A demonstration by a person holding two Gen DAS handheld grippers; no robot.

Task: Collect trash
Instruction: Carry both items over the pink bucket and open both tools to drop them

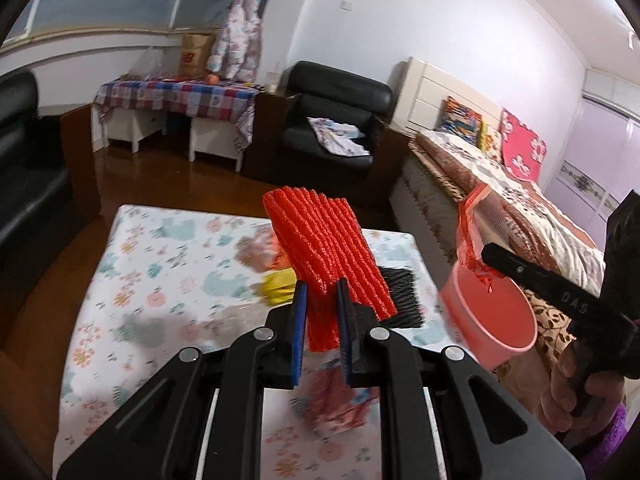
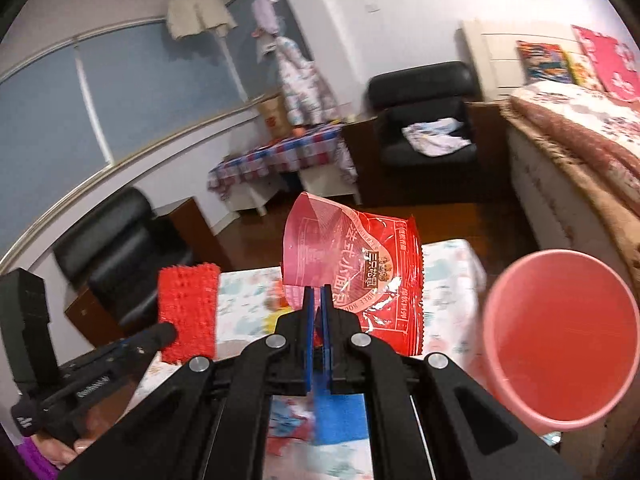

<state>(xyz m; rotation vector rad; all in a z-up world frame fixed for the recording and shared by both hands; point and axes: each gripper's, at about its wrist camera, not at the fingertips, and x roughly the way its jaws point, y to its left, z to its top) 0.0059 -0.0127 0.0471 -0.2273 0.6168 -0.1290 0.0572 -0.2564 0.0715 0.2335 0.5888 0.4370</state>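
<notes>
Clamping a red foam fruit net [image 1: 328, 256] between its blue pads, the left gripper [image 1: 322, 300] holds it raised above the low table [image 1: 132, 264], which wears a floral cloth; the jaws stand only narrowly apart, pinched on the lower part of the net, whose ribbed body sticks up and leans back from the fingers. The right gripper [image 2: 318, 300] has its jaws pressed nearly together on the bottom edge of a red snack wrapper [image 2: 360, 264] (printed with white Chinese lettering), which stands upright above the fingers, also clear of the table. A pink plastic bin [image 2: 560, 340] sits to the right of the table, open mouth up, beside the bed [image 1: 520, 208]. In the left wrist view the wrapper hangs just above the bin's near rim. More litter lies blurred on the cloth: something yellow [image 1: 276, 288] and a black ribbed piece [image 1: 400, 296] behind the net. A black armchair [image 1: 336, 120] stands farther back.
</notes>
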